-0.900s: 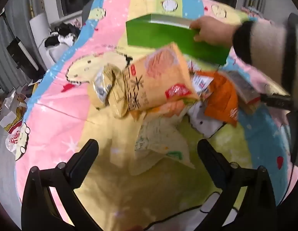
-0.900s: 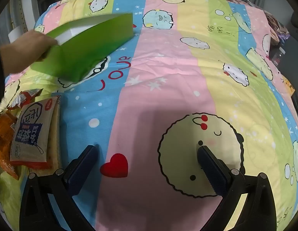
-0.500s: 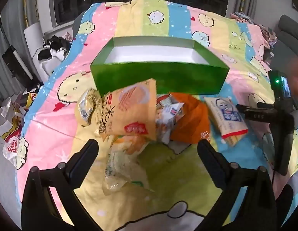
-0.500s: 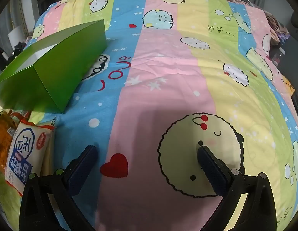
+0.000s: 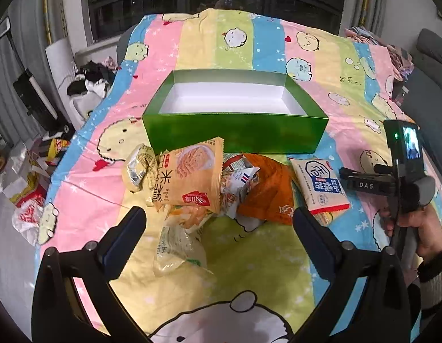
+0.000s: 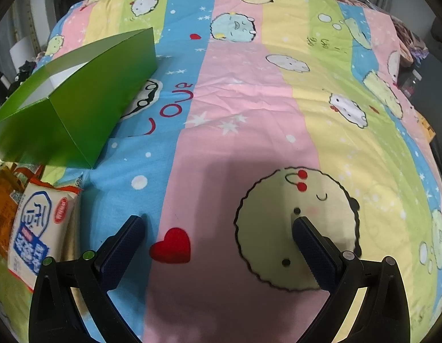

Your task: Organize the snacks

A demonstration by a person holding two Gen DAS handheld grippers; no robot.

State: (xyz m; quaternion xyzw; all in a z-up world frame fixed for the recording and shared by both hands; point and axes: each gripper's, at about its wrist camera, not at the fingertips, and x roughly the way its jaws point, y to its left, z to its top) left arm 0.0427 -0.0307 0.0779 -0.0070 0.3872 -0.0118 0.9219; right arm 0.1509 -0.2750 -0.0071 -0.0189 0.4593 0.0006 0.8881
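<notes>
Sitting open on the striped quilt (image 5: 321, 45), our green box (image 5: 235, 135) shows only its bare white floor. Just in front of it we have the snack heap: an orange rice-cracker bag (image 5: 192, 180), a dark orange pouch (image 5: 266, 194) and a blue-and-white packet (image 5: 321, 185), plus what may be a clear wrapper. Our left gripper (image 5: 219, 228) and right gripper (image 6: 218, 237) hover with fingers wide, holding nothing.
</notes>
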